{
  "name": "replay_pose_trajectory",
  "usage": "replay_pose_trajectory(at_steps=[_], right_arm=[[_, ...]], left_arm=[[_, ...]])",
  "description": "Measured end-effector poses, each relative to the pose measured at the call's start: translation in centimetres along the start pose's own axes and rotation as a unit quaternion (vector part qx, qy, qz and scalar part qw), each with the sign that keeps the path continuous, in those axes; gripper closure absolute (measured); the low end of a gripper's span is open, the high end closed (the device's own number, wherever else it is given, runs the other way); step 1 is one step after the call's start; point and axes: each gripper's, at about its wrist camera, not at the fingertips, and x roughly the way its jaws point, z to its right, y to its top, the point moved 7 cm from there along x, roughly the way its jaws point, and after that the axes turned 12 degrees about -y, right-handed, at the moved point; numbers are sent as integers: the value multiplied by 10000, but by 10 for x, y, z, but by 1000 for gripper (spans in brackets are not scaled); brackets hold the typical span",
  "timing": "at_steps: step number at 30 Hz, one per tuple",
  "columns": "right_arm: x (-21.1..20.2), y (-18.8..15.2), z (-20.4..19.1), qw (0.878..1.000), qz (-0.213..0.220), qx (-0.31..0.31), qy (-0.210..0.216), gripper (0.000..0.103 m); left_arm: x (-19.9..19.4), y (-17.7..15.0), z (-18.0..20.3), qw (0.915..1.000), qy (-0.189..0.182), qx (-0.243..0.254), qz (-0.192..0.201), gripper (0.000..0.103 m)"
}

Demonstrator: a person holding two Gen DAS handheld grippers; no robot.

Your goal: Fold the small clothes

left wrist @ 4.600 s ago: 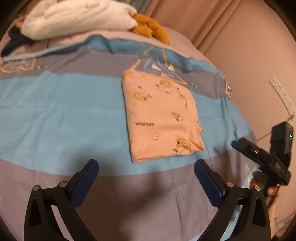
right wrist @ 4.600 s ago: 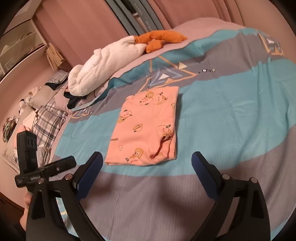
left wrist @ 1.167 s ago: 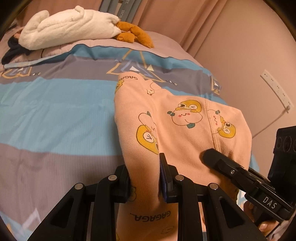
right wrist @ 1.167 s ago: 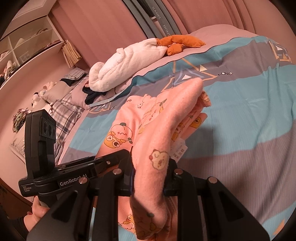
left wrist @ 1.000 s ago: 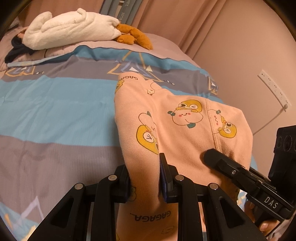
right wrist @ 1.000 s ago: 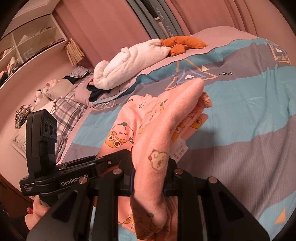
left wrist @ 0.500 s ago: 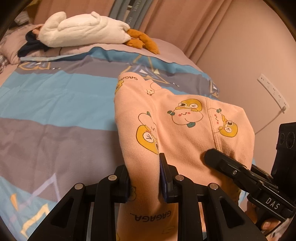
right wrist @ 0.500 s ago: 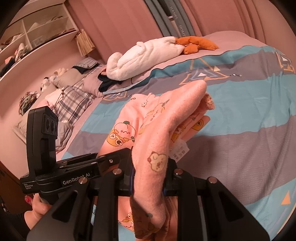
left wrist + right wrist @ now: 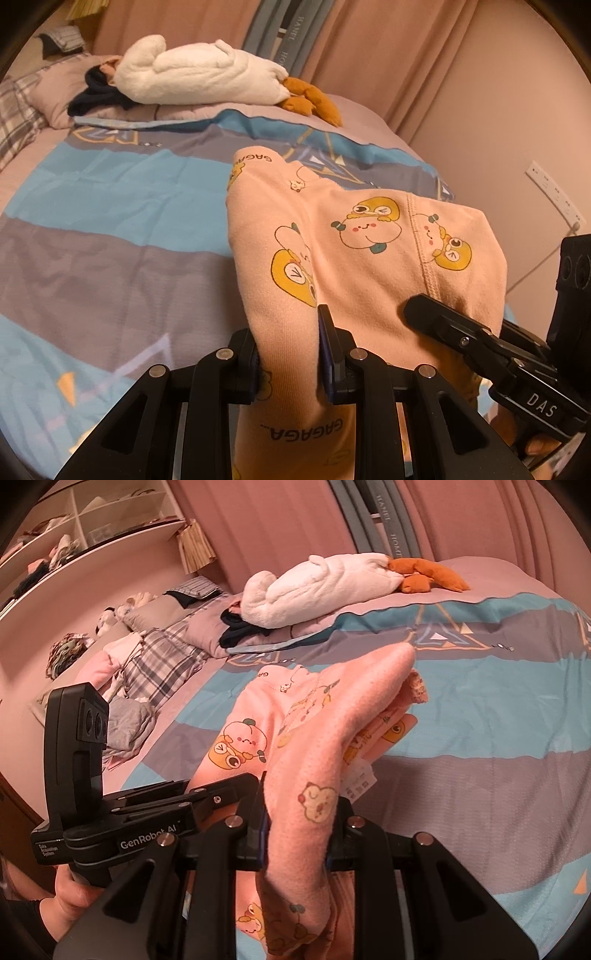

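Observation:
A folded pink garment [image 9: 354, 243] with cartoon animal prints is held up off the bed between both grippers. My left gripper [image 9: 290, 350] is shut on its left part, and the cloth drapes over and below the fingers. My right gripper [image 9: 297, 823] is shut on the other part of the garment [image 9: 314, 723], where a white tag [image 9: 356, 779] hangs. The right gripper [image 9: 480, 339] shows at the right of the left wrist view, and the left gripper [image 9: 155, 812] shows at the left of the right wrist view.
The bed has a blue and grey striped cover [image 9: 110, 221]. A white plush [image 9: 199, 74] with orange feet [image 9: 310, 99] and dark clothes lie at the head. More clothes [image 9: 125, 716] and pillows lie to the left. Shelves [image 9: 74, 528] and curtains stand behind.
Both grippers closed on the garment that lay flat on the bed and lifted it. Over the last second both have moved back and up with it, so more bed shows.

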Motion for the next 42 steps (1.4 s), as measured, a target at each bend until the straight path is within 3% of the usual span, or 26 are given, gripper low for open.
replay_pose_trajectory(at_steps=[20,42], right_arm=[[6,12,-47,9985,57,-492,247,81],[39,33,-62,9975,39,-686,191,81]], left_arm=[[-30,8,-26,9986,259,-275,379,79],[-15,32,-55,9978,479,-275,360,79]])
